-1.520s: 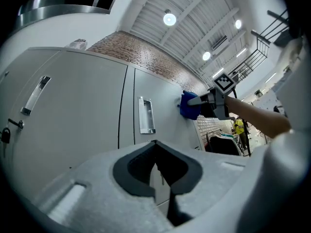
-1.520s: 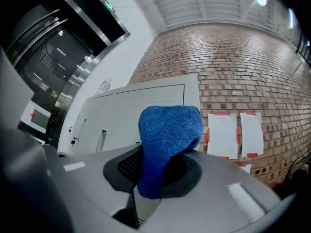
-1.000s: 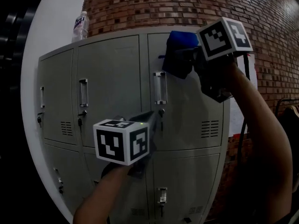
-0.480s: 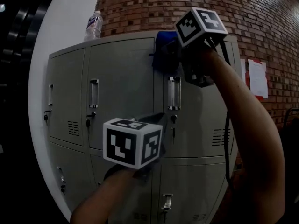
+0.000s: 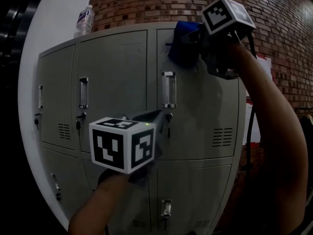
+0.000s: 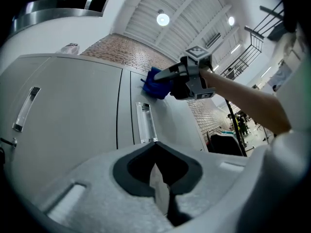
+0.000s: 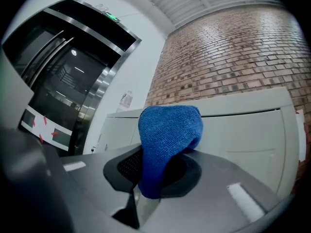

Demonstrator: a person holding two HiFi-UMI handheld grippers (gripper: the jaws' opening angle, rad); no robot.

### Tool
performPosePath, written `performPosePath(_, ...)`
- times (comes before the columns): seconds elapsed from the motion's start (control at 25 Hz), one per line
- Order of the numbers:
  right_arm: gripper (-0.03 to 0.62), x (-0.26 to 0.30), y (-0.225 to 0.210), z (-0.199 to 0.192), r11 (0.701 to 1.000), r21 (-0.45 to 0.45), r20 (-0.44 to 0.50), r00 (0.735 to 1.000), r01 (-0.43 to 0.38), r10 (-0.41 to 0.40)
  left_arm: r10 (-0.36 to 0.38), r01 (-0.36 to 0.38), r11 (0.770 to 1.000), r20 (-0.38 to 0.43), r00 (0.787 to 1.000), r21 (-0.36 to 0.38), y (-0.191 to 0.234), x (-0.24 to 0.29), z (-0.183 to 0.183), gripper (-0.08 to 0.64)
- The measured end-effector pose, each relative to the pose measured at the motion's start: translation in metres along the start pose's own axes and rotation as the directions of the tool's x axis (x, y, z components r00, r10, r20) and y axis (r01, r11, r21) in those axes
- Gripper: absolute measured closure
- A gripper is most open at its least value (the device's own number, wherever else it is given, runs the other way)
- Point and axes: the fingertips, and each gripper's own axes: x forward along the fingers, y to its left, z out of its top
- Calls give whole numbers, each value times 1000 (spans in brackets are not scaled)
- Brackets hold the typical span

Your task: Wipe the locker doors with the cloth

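Observation:
The grey lockers (image 5: 117, 77) stand against a brick wall, with two rows of doors. My right gripper (image 5: 195, 45) is shut on a blue cloth (image 5: 183, 45) and presses it against the upper left corner of the top right locker door (image 5: 205, 111). In the right gripper view the blue cloth (image 7: 167, 140) bulges out of the closed jaws, with the locker top edge (image 7: 243, 111) behind. My left gripper (image 5: 156, 119) is held low in front of the middle door near its handle (image 5: 168, 89); its jaws are shut with nothing in them (image 6: 160, 198).
A plastic water bottle (image 5: 83, 21) stands on top of the lockers at the left. Each door has a clear handle (image 5: 83, 93) and a lock. White papers (image 5: 252, 121) hang on the brick wall to the right. A white wall borders the lockers on the left.
My right gripper with the cloth has slid sideways along the top of the right door, left and then back right. The left gripper has stayed low by the middle door.

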Motion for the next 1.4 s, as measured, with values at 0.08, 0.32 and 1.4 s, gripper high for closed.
performPosePath(0.08,527,-11,-12,0,1000,4,3,1000,23,-23,1,-1,1000,4,1000,-12,2,1,1,555)
performPosePath(0.32,528,-48,-51,-2,993,11,2,993,119,-119,14,-14,999,10,1000,-36,9,0,2,556)
performPosePath(1.4,526,-106,-27,-67,990,-3,62,988,142,-142,-4,5,996,17,1000,-86,0,-17,-13,557)
